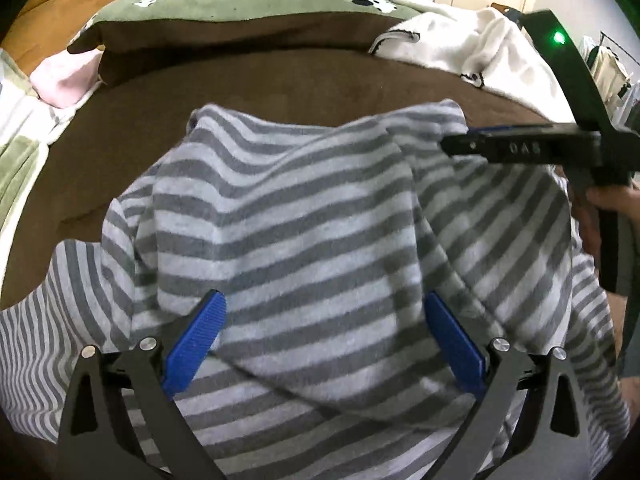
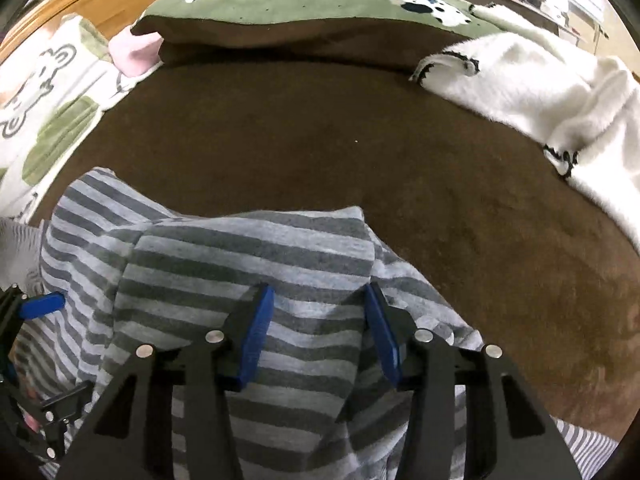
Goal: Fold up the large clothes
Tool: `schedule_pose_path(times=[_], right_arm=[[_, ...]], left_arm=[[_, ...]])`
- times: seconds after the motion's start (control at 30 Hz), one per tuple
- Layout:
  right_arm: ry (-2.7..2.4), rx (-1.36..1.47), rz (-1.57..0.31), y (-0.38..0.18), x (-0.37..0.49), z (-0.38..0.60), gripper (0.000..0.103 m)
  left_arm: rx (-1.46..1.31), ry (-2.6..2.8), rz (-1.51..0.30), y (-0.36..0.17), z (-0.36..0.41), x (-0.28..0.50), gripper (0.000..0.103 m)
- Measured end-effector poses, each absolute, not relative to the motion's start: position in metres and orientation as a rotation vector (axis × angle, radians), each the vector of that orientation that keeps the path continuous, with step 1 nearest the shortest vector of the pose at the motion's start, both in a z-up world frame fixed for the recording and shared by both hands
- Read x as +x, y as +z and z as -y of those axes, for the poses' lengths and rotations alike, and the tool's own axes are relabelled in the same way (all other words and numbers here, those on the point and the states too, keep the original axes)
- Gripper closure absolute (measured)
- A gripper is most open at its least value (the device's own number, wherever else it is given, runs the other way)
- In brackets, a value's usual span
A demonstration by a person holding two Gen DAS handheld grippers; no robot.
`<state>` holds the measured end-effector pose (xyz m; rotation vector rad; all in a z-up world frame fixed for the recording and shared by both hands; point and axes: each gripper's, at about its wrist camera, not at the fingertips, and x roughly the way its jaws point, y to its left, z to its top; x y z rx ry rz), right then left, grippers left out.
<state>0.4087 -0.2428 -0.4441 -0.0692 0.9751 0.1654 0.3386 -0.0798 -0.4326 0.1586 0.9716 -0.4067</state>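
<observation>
A grey and white striped garment (image 1: pixel 288 216) is spread on a bed covered with a brown blanket (image 1: pixel 240 80). The garment lies in the near part of the bed, partly folded, with one layer laid over another and a diagonal fold edge running across it.

In the left wrist view, the left gripper (image 1: pixel 322 312) is seen over the middle of the garment. Its blue pads (image 1: pixel 196 340) are held wide apart, and nothing is clamped between them; the striped cloth is only seen below the gap.

In the right wrist view, the right gripper (image 2: pixel 318 312) is placed over the far right part of the garment, near its upper edge. Its blue fingers (image 2: pixel 258 332) are about half apart, and a raised ridge of cloth is seen between them. Whether the pads already press on the cloth cannot be told from the pictures. The same gripper is also seen from the side in the left wrist view, at the right corner of the garment, with a hand (image 1: pixel 612 204) on its handle.

At the far side of the bed, a green cover with black and white figures (image 2: pixel 320 0) is laid. A white fluffy blanket (image 2: pixel 540 88) is lying at the right, and a pink cloth (image 1: pixel 64 80) is seen at the left, well apart from the garment.
</observation>
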Motion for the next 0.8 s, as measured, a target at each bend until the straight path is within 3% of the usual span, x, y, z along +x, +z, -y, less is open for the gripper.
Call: schedule_pose_path(times=[0.2, 0.3, 0.5, 0.67, 0.73, 0.8], right_arm=[[0.171, 0.024, -0.998, -0.424, 0.383, 0.250, 0.052], [0.159, 0.085, -1.016, -0.411, 0.353, 0.260, 0.042], [0.155, 0.177, -1.072, -0.414, 0.300, 0.271, 0.043], [0.183, 0.312, -1.091, -0.432, 0.292, 0.275, 0.066], [0.213, 0.343, -1.109, -0.441, 0.296, 0.271, 0.093], [0.219, 0.350, -1.108, -0.445, 0.296, 0.265, 0.096]], left_arm=[[0.180, -0.406, -0.948, -0.417, 0.084, 0.338, 0.007], [0.219, -0.432, -0.927, -0.397, 0.090, 0.346, 0.006], [0.308, -0.505, -0.902, -0.377, 0.117, 0.379, 0.006], [0.329, -0.561, -0.914, -0.382, 0.146, 0.402, 0.006], [0.299, -0.571, -0.948, -0.390, 0.152, 0.410, 0.006], [0.278, -0.563, -0.981, -0.399, 0.156, 0.415, 0.006]])
